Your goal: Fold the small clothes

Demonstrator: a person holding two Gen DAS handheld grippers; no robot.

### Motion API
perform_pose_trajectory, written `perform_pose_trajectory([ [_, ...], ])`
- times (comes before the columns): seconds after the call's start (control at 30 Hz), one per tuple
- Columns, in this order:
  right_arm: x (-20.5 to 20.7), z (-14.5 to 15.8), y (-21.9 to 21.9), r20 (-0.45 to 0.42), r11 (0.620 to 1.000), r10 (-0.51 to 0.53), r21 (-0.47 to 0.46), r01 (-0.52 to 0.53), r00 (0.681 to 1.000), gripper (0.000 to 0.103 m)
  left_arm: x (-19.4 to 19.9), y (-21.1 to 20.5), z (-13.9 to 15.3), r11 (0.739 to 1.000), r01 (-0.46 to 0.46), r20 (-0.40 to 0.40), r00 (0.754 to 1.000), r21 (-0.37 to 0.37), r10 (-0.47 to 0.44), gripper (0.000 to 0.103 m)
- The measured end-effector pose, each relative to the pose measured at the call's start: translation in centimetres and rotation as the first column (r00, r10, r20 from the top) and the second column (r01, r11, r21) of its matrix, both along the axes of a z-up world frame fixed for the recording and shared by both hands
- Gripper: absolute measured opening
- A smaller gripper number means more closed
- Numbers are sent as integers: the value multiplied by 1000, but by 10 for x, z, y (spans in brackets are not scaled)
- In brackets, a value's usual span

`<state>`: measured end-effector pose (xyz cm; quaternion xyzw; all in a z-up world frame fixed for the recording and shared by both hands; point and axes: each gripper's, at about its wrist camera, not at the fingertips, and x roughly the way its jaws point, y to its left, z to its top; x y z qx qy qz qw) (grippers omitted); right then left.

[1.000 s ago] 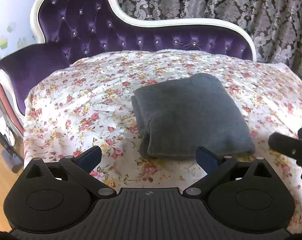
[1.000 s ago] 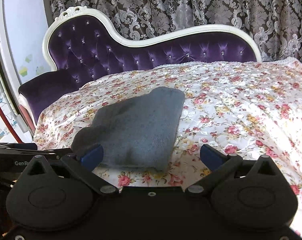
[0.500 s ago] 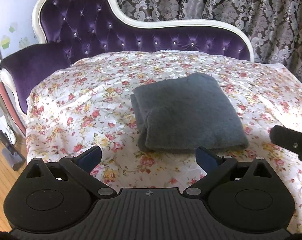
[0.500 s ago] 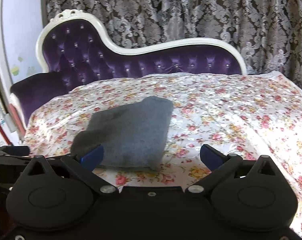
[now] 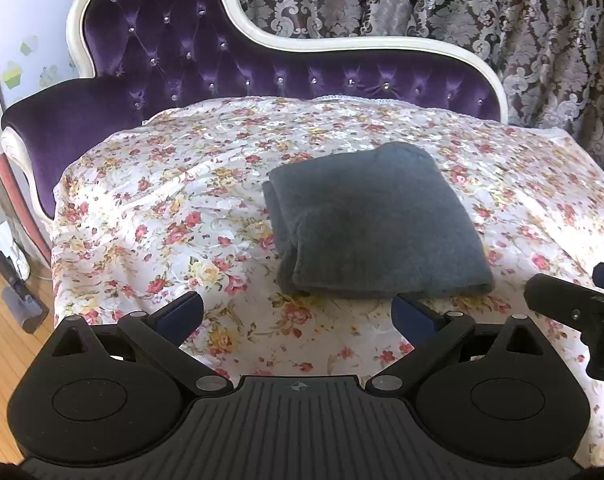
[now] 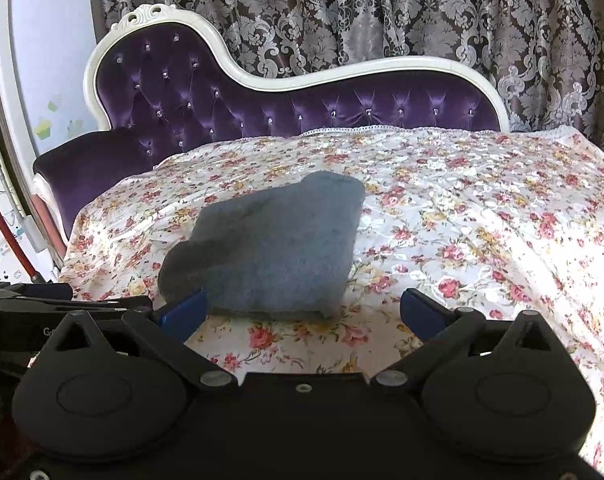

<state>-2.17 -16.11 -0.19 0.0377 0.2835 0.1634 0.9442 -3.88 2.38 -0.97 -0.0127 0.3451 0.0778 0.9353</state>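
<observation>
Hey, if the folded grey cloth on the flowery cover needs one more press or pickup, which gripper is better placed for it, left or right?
Probably left. The left gripper faces the grey cloth nearly head-on, its open fingers bracketing the near edge. From the right gripper, also open, the cloth sits off toward its left finger.

You see a plain grey garment [image 5: 375, 220] on the rose-print white sheet [image 5: 162, 208], purple tufted sofa back [image 5: 174, 52] behind it.
</observation>
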Motion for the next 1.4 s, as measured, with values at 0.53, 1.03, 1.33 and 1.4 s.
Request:
perform_pose_trajectory([
  [0.53,2,-2,1,-32,1000,6,16,-5,999,102,1,-2,-4,1000,2,-19,1000,-6,-2,102],
  [1.03,4,-6,0,-57,1000,2,24,-1,998,103,1,0,-5,1000,0,-26,1000,-7,0,102],
  [1.33,7,-9,-4,-73,1000,-9,28,11,997,103,2,4,-7,1000,-4,-31,1000,-7,4,102],
  [1.4,7,-10,-4,-77,1000,-10,28,12,997,103,2,4,-8,1000,-4,-34,999,-7,4,102],
])
